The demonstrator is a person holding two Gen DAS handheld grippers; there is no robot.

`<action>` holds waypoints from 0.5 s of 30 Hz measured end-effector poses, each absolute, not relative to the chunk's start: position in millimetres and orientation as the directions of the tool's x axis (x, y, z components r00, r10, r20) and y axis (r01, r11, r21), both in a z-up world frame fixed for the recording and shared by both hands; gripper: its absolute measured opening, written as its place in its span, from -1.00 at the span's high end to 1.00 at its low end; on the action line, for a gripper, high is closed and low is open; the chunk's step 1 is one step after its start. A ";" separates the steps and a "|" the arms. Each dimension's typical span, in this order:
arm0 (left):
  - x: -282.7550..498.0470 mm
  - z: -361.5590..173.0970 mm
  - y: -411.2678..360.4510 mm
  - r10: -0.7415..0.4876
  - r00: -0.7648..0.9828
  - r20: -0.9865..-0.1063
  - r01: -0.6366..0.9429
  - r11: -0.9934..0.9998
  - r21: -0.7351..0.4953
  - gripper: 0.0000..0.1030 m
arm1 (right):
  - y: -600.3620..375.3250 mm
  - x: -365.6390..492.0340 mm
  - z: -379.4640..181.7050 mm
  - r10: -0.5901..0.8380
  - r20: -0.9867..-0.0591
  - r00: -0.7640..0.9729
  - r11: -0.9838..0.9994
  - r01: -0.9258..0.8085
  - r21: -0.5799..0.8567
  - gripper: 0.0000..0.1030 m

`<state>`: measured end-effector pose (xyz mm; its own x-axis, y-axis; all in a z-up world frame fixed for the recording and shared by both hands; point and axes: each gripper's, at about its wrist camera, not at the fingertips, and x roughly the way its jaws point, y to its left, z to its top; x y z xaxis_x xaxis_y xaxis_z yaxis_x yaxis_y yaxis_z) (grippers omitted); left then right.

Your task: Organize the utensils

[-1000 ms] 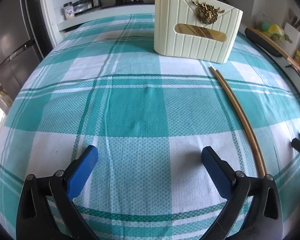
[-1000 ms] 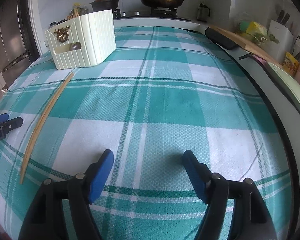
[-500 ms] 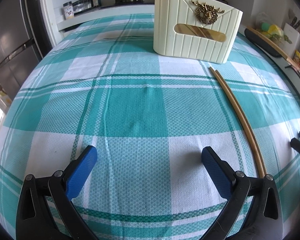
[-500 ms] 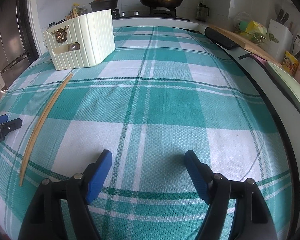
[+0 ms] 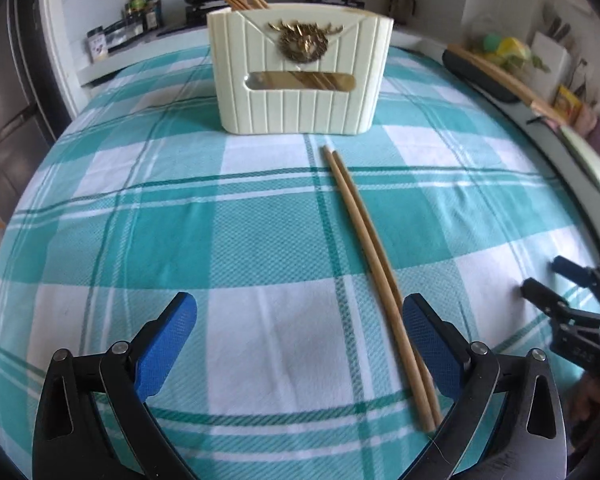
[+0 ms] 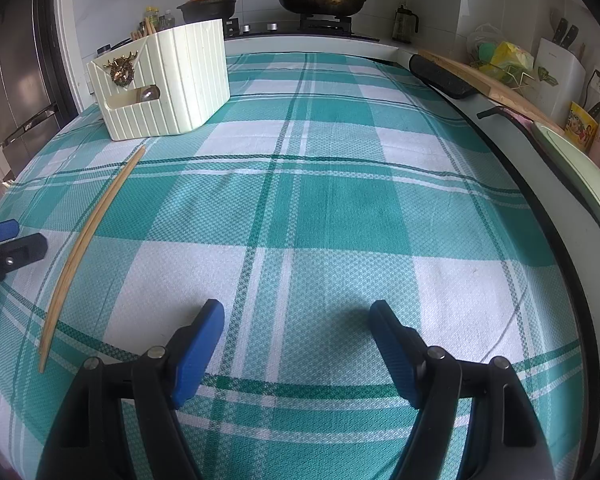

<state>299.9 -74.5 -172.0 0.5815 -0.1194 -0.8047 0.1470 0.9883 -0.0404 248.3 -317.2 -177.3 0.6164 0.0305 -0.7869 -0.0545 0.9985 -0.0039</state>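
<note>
The left gripper [image 5: 300, 336] hangs spread wide with nothing in it, its right blue pad just beside the near ends of two pale wooden chopsticks [image 5: 370, 258] lying on the teal-and-white checked tablecloth [image 5: 172, 216]. Straight ahead stands the ribbed cream utensil holder [image 5: 300, 80] (more sticks inside). The right gripper [image 6: 296, 338], equally wide and empty, faces a stove with a black frying pan [image 6: 320, 0].

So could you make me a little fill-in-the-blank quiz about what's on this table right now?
1. The pair of chopsticks lies flat on the ____ checked tablecloth.
2. The cream utensil holder has a ____ deer-head ornament on its front.
3. The left gripper and the right gripper are both ____ and hold nothing.

Missing words: teal-and-white; gold; open
</note>
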 end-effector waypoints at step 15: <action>311.8 -190.1 -80.2 -0.085 0.542 -0.836 0.115 0.993 -0.026 -0.99 | -317.7 248.5 -177.4 0.031 -0.787 0.617 0.999 -0.055 -0.004 -0.49</action>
<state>311.8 -80.2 -190.1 0.5418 -0.0849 -0.8362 0.1148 0.9930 -0.0265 248.5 -317.7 -177.4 0.6167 0.0306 -0.7866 -0.0545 0.9985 -0.0040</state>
